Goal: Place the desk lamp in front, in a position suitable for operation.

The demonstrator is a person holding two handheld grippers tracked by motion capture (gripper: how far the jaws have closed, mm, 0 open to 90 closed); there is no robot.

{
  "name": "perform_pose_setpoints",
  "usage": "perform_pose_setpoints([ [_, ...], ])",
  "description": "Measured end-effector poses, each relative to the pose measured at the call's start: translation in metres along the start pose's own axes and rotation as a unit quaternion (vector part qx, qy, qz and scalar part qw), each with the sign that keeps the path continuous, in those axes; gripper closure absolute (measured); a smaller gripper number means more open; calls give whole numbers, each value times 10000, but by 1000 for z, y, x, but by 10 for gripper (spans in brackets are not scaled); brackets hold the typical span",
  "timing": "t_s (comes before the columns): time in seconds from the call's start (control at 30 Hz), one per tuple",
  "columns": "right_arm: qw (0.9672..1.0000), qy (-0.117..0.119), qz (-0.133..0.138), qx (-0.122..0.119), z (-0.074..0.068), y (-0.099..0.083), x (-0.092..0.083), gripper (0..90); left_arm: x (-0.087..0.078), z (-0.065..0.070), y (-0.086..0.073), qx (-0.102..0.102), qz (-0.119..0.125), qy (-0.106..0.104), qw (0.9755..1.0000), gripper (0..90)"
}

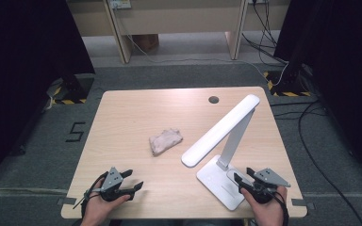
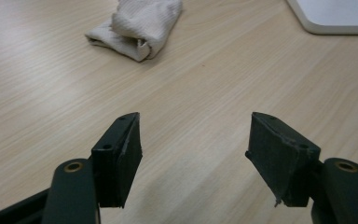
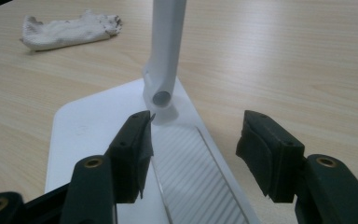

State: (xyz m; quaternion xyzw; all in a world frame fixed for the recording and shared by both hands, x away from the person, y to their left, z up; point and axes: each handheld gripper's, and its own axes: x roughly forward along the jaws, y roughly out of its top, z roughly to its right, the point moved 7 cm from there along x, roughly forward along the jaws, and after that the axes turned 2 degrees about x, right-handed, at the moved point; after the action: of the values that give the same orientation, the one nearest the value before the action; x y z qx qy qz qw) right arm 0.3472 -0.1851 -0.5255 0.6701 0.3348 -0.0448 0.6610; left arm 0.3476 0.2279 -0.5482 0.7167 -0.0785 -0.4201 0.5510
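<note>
I had both claws resting low at the near edge of the desk [image 1: 122,101], each spread wide and gripping nothing. The left claw [image 1: 131,181] pointed across bare wood toward the crumpled white cloth [image 1: 166,141], which lay near the middle of the desk, well apart from its jaws. The right claw [image 1: 243,178] sat over the white base [image 3: 102,121] of the desk lamp [image 1: 226,127] — its jaws stood on either side of the ribbed panel, just short of the hinge where the lamp's arm [image 3: 168,42] rose.

I judged the work in hand to be wiping the lamp with the cloth, with the pickup not yet begun. To do that step well, the procedure I set was:

1. Advance the left claw level with the desk toward the cloth, keeping the jaws fully spread.
2. Take the cloth at its thick folded end, seen in the left gripper view [image 2: 142,23] — a thin edge would likely slip out.
3. Steady the lamp's base with the right claw before any wiping; the long arm overhangs the base and could tip it.
</note>
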Motion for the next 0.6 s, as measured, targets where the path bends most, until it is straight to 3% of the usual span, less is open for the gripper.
perform_pose_setpoints([
  [0.33,9987,-166,-424,223,10,-5,5,445,4,14,5,166,44,-205,9996,366],
  [0.6,9975,-95,-607,348,15,-7,10,446,13,30,17,384,130,-475,9980,389],
])
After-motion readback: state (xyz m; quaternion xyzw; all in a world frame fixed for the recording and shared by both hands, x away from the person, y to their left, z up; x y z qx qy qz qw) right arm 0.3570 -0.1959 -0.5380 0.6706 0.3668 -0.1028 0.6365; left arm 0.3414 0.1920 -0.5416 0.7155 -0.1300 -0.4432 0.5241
